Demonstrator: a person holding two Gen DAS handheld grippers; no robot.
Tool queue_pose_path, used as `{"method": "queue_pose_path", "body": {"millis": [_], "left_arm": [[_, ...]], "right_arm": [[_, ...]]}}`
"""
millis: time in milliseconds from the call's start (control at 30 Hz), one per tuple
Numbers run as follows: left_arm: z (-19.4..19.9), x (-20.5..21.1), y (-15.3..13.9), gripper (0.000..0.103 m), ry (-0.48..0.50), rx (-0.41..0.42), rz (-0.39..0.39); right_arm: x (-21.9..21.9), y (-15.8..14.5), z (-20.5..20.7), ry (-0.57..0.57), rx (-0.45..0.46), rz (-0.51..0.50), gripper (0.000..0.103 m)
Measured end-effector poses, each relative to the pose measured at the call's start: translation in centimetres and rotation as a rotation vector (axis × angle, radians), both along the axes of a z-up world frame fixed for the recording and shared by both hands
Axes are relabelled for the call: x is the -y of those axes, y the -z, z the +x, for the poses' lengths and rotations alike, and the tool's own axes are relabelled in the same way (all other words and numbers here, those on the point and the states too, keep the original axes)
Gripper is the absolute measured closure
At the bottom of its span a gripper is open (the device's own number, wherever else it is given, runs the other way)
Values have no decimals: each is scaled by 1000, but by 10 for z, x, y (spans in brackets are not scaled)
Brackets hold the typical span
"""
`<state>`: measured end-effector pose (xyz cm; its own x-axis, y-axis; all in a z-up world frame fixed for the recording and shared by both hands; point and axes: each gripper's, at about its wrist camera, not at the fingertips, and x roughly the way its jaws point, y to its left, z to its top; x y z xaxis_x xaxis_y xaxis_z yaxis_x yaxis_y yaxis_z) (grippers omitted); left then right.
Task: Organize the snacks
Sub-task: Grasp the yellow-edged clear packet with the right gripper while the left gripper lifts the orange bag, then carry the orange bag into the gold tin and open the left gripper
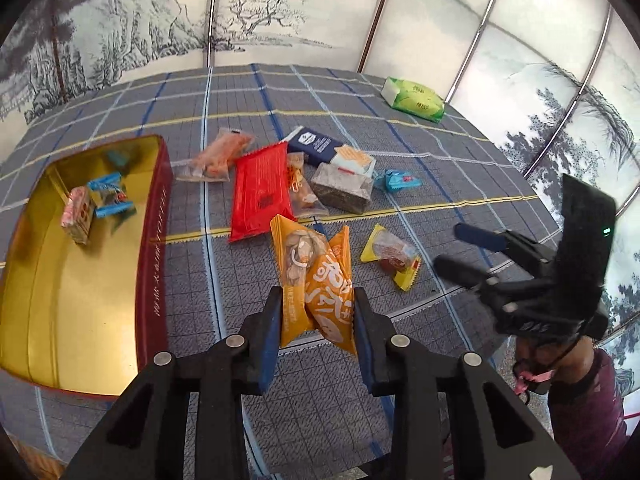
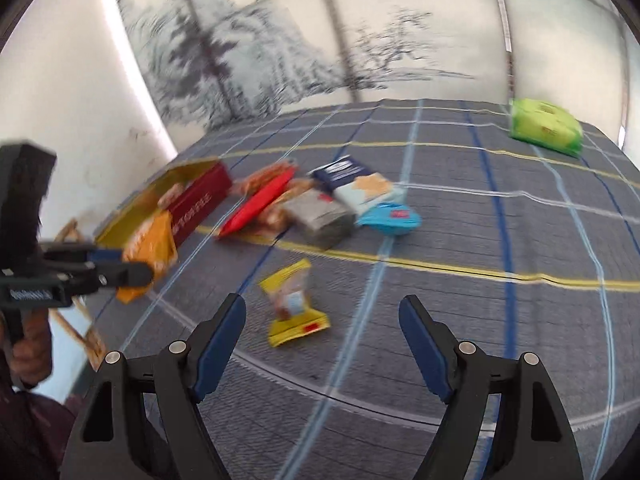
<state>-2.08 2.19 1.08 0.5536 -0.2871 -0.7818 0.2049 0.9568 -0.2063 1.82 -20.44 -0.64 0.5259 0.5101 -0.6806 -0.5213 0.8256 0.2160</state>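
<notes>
The orange snack packet [image 1: 316, 280] is pinched upright between the blue pads of the left tool [image 1: 315, 316], lifted clear of the checked cloth on the desk [image 1: 400, 80], so the step in hand looks like carrying this packet to the red tin with the gold inside [image 1: 100, 280], which sits just to the left and already holds a pink patterned packet [image 1: 76, 214] and a couple of blue-wrapped sweets [image 1: 110, 196]. The next move, as I judge it, calls for swinging the left tool leftward over the tin's red wall, lowering past the rim and letting go onto the bare gold floor near the front; the packet hangs long below the pads, so it needs enough height to clear that wall. The right tool [image 2: 322, 328] stands wide and holds nothing, hovering above the yellow-edged snack packet [image 2: 294, 304], which lies alone on the cloth and looks the likely next pick. Farther out is the loose pile: a red flat packet [image 1: 260, 196], a clear bag of orange snacks [image 1: 214, 158], a grey wrapped block [image 1: 342, 188], a dark blue and white packet [image 1: 332, 150] and a blue sweet [image 1: 398, 180], several touching or overlapping. A green packet [image 1: 414, 98] rests well apart near the far edge. Nothing lies between the held packet and the tin; the right wrist view is blurred, so fine detail there is uncertain.
</notes>
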Motion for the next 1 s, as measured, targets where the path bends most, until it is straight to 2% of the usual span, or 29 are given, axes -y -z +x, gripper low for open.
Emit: {"method": "queue_pose_path", "body": {"millis": [167, 233, 267, 300, 367, 433, 533, 600, 733, 833, 900, 1000], "left_arm": [[-10, -6, -13, 74, -4, 32, -4], [-11, -9, -16, 74, -7, 36, -7], [-12, -11, -17, 74, -12, 37, -8], [-12, -14, -18, 74, -22, 37, -11], [-12, -19, -19, 74, -27, 38, -21], [-13, -24, -21, 74, -40, 42, -24], [-16, -35, -25, 73, -59, 48, -40], [-18, -45, -27, 73, -84, 53, -38], [-19, -76, -29, 73, -153, 56, -29], [-18, -101, -27, 73, -215, 52, 2], [-15, -118, -24, 73, -248, 43, 24], [-9, -137, -18, 73, -282, 29, 51]], "right_arm": [[-29, 6, 7, -55, 6, -96, 27], [-35, 10, 14, -66, -11, -128, 35], [-39, 14, 18, -79, -30, -138, 48], [-43, 20, 22, -91, -54, -163, 68], [-49, 21, 22, -94, -27, -212, 76], [-49, 19, 22, -93, -31, -210, 78], [-37, 16, 20, -41, 9, -188, 78], [-18, 12, 28, 44, 9, -149, 78], [40, 8, 56, 287, -20, -58, 78], [71, 14, 70, 414, -46, -47, 78], [80, 19, 76, 464, -63, -21, 78], [81, 18, 78, 470, -62, -21, 78]]}}
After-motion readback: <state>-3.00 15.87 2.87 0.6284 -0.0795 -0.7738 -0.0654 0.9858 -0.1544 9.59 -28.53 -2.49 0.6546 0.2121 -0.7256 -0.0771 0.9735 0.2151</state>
